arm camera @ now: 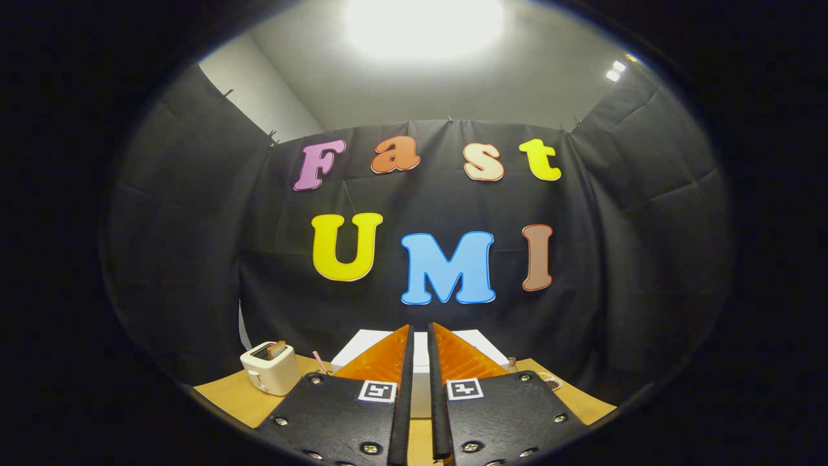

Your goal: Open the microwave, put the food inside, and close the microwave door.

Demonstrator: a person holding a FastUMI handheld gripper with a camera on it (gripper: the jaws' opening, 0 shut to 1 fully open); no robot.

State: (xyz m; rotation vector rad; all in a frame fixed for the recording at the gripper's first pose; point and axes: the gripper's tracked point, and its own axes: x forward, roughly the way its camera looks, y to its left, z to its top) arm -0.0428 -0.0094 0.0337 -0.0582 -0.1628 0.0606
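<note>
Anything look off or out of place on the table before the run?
Nothing stands out. The toaster stands upright on the table, the white microwave sits square beyond the gripper, whose fingers are nearly closed on nothing. No spills visible.

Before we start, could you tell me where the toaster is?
The toaster stands on the wooden table, left of the nearly closed gripper and the white microwave.

My fingers (420, 336) sit nearly closed with nothing between them, above a tan wooden desk (226, 398). Toward its left edge stands a cream toaster (270, 369). A white microwave (420, 375) rests mid-desk at the back, a small plate (551, 382) right of it.
</note>
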